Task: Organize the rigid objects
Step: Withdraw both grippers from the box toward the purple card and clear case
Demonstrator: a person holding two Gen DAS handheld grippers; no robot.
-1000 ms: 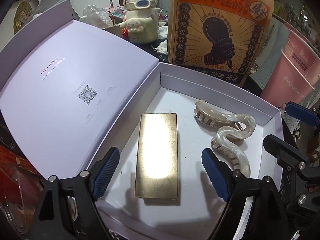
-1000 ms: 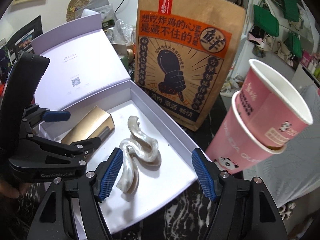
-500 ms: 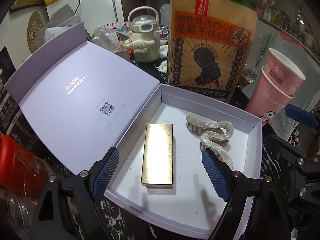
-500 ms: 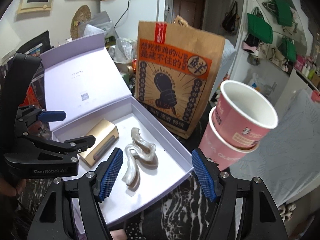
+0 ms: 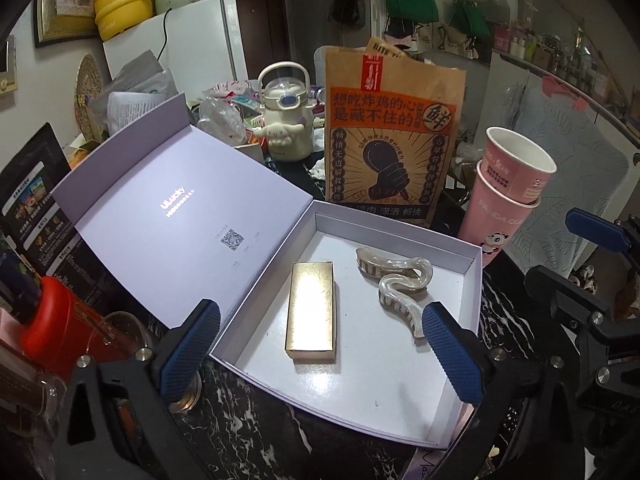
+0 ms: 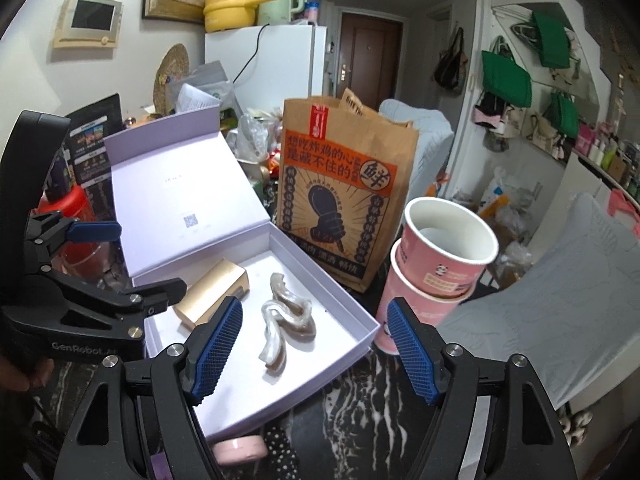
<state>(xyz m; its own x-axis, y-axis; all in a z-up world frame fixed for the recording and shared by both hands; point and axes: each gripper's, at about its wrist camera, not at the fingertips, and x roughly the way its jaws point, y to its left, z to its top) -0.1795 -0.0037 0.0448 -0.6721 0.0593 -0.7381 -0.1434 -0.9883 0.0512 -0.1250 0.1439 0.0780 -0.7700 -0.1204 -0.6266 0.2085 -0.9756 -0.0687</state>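
An open lilac gift box (image 5: pixel 460 368) (image 6: pixel 360 340) lies on the dark marbled table, its lid (image 5: pixel 180 216) leaning back to the left. Inside lie a gold rectangular case (image 5: pixel 311 310) (image 6: pixel 212 296) and a pearly wavy hair claw (image 5: pixel 400 284) (image 6: pixel 284 320). My left gripper (image 5: pixel 320 356) hovers above the box's near edge, jaws opening wide with nothing between them. My right gripper (image 6: pixel 316 344) hangs over the box's right part, jaws opening and empty. The hair claw shows between its fingers, well below them.
A brown printed paper bag (image 5: pixel 392 140) stands behind the box. Two stacked pink paper cups (image 5: pixel 508 196) (image 6: pixel 436 268) stand at its right. A red container (image 5: pixel 56 328) and glassware sit at the left, a cream kettle-shaped bottle (image 5: pixel 286 116) behind. A pink round item (image 6: pixel 240 450) lies near the front.
Both grippers have risen and drawn back from the box, so the gold case and hair claw look smaller. Both pairs of jaws stand wider than before.
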